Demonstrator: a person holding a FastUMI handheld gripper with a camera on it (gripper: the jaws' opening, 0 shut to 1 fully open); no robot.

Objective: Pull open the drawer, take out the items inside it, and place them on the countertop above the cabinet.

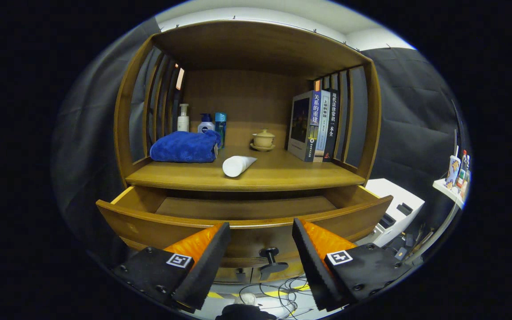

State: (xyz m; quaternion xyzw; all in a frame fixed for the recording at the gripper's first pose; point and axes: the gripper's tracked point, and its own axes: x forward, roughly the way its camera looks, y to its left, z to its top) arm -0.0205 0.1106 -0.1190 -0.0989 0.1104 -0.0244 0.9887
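Drawer (242, 208) front interior behind its wall

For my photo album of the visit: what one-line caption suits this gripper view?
Open gripper hovering before the pulled-out drawer, with a white tube and blue towel on the countertop.

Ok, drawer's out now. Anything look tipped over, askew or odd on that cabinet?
One thing: the white tube lies on its side near the countertop's front edge, while the bottles behind the blue towel stand upright. The open drawer sits square. The gripper is open, its fingers apart before the knob.
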